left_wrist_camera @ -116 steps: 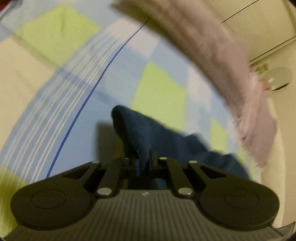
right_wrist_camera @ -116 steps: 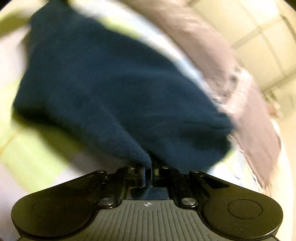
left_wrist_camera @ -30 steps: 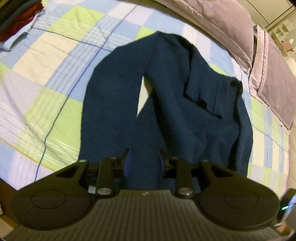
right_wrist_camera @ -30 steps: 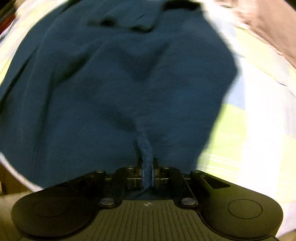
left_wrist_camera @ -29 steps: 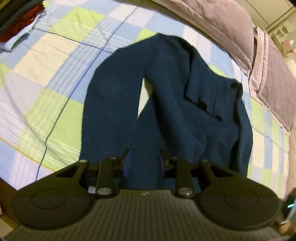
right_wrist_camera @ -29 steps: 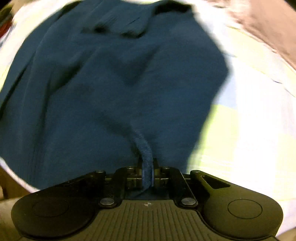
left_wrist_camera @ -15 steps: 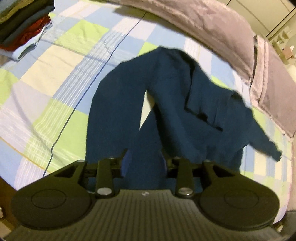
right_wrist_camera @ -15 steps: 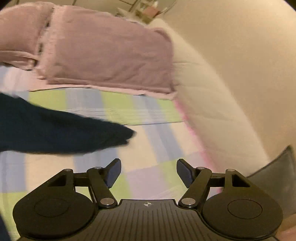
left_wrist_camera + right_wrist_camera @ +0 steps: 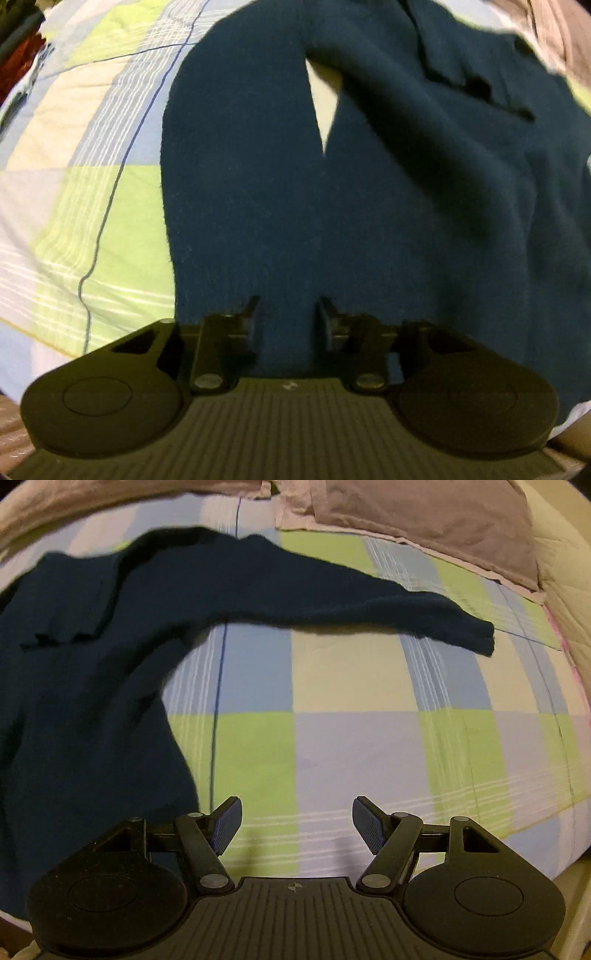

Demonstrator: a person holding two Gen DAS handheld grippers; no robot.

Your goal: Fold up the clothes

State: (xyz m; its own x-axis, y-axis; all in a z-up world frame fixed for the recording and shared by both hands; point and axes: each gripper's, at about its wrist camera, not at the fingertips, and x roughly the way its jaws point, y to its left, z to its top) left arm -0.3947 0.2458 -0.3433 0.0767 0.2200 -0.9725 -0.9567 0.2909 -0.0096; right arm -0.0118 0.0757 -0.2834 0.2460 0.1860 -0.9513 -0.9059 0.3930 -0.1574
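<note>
Covering most of both views, a checked bedspread (image 9: pixel 351 709) in green, blue, cream and lilac squares lies under everything. Grey-mauve pillows (image 9: pixel 424 520) line its far edge. A dark navy sweater (image 9: pixel 369 206) is spread flat on the bedspread; in the left wrist view its body fills the centre, one sleeve folded down beside it with a narrow wedge of bedspread showing between them. In the right wrist view its other sleeve (image 9: pixel 332 594) stretches out to the right, the cuff lying on a cream square. A stack of folded clothes (image 9: pixel 16 55) sits at the far left edge. The left gripper (image 9: pixel 287 317) hovers over the sweater's lower edge, its jaws apart and empty. The right gripper (image 9: pixel 297 821) is spread wide over bare bedspread, just beside the sweater's hem.
</note>
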